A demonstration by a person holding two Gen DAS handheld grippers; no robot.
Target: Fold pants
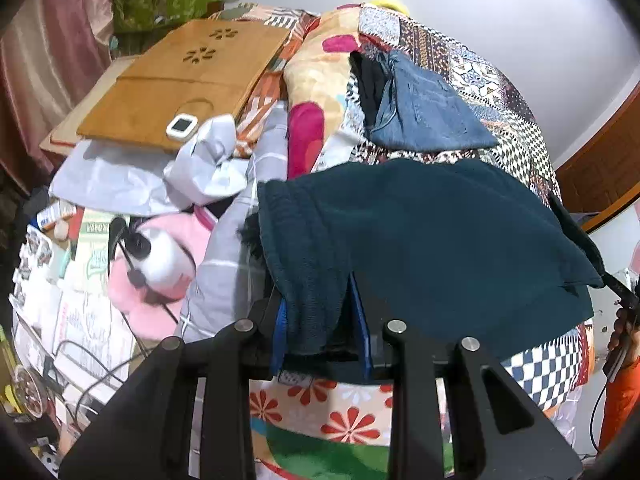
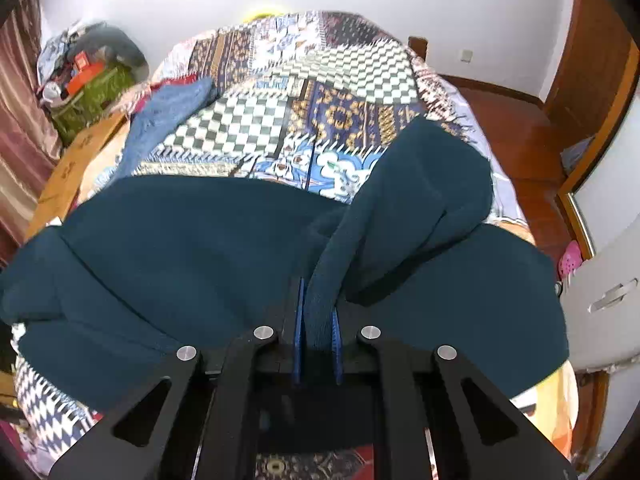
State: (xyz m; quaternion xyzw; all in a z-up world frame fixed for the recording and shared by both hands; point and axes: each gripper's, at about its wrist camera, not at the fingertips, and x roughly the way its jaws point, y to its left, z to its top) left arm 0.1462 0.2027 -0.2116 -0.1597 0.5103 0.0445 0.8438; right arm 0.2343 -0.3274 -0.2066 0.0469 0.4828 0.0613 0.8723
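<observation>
Pants [image 2: 224,248], dark teal, lie spread on the patchwork bedcover [image 2: 280,120], right in front of both grippers. Left gripper [image 1: 320,312] is closed narrow on a bunched edge of the fabric, w/ the cloth hanging between its blue pads [image 1: 280,320]; the rest of the pants stretch to its right. Right gripper [image 2: 318,320] is pinched tight on a raised fold, which runs up and away from its fingers. Beyond the left gripper, further on the bed, lies a folded pair of jeans [image 1: 424,116]. To its left are a grey pillow [image 1: 240,240], a wooden lap tray [image 1: 176,80] and a pink plush toy [image 1: 160,264].
</observation>
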